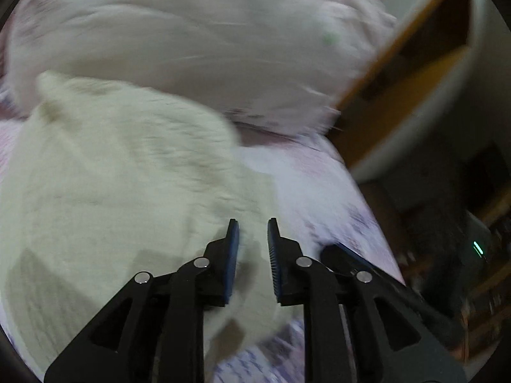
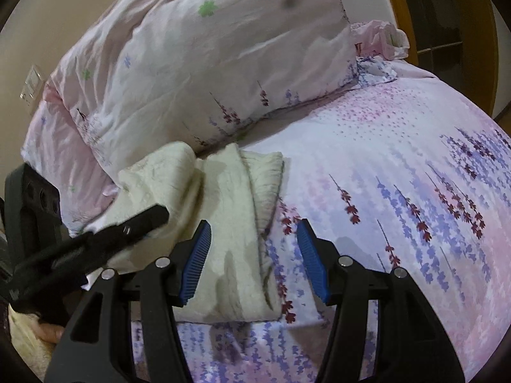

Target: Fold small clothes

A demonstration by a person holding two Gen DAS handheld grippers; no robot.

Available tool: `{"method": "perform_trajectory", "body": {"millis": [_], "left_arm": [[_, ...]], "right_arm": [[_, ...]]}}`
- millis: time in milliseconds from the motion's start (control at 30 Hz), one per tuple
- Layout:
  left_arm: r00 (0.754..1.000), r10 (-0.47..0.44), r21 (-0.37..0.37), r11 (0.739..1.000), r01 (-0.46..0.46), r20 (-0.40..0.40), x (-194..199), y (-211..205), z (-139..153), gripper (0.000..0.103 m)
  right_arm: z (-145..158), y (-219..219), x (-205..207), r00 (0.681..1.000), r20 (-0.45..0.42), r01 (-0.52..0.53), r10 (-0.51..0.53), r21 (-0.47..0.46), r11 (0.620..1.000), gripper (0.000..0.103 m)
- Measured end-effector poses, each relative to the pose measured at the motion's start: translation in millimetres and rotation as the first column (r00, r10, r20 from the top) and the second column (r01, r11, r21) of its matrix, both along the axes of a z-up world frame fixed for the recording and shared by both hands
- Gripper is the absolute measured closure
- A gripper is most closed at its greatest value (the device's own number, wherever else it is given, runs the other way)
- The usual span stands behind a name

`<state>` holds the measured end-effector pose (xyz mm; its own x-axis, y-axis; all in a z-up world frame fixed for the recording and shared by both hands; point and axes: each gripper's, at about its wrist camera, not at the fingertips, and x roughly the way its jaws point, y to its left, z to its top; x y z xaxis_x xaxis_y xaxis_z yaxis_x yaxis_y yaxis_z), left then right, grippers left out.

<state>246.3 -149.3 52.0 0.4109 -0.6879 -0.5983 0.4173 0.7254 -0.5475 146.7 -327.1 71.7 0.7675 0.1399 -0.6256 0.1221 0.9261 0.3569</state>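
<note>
Across both views spreads a bed sheet [image 2: 399, 166] printed with purple and dark red flower sprigs on pink and white. At its far side lies a bulky pale pink quilt [image 2: 204, 63] with small green and blue flowers, bunched into a mound; the left wrist view shows it blurred. Just in front of the quilt, touching its lower edge, the cream knitted garment [image 2: 230, 223] lies on the sheet, folded into long lapped layers with a ribbed hem along its right side. The right gripper [image 2: 254, 255] hangs above the garment's right edge, jaws spread wide with nothing between them. The left gripper [image 1: 252, 249] sits over the garment's near right part, jaws parted by a narrower gap and holding nothing; from the right wrist view its black fingers [image 2: 140, 223] cross the garment's left side.
</note>
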Motion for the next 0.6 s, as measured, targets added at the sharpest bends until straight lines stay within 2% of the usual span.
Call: {"method": "perform_trajectory", "body": {"millis": [33,100,167,233,300,367,433,500,600], "left_arm": [[1.000,-0.029,-0.026,0.999,0.029,0.006,-3.0,3.1,4.7,0.054],[0.999,-0.042,-0.073,0.996,0.044,0.028,-15.7,17.2,15.0,0.030],[0.997,0.009,-0.115,0.993,0.000,0.078,-29.3,47.3,29.1,0.027],[0.984,0.138,-0.122,0.985,-0.124,0.112,-36.9,82.8,36.8,0.022],[0.958,0.262,-0.096,0.963,-0.252,0.118,-38.6,110.5,36.3,0.020],[0.931,0.352,-0.042,0.936,-0.350,0.095,-34.9,133.3,24.1,0.020],[0.918,0.393,-0.006,0.919,-0.393,0.050,-30.3,145.2,8.3,0.020],[0.920,0.393,-0.018,0.920,-0.392,0.017,-30.2,148.1,-2.5,0.020],[0.930,0.368,-0.013,0.930,-0.368,-0.005,-29.1,149.8,-15.4,0.020]], "right_arm": [[2.6,-0.3,1.1,1.000,0.004,-0.009,0.009,0.017,1.000,0.047],[8.5,0.3,5.6,0.999,0.012,-0.045,0.044,0.076,0.996,0.046],[13.2,3.8,13.4,0.994,0.011,-0.113,0.113,0.154,0.982,0.039],[14.0,9.5,24.4,0.983,-0.011,-0.176,0.182,0.217,0.960,0.035],[9.7,16.5,40.6,0.971,-0.056,-0.211,0.234,0.275,0.938,0.035],[3.6,21.9,53.9,0.965,-0.097,-0.206,0.243,0.291,0.934,0.035],[-4.8,26.8,65.4,0.956,-0.141,-0.200,0.256,0.320,0.926,0.035],[-14.3,34.6,73.8,0.947,-0.170,-0.201,0.273,0.350,0.915,0.035],[-17.7,42.6,83.3,0.948,-0.184,-0.193,0.261,0.322,0.927,0.040]]}}
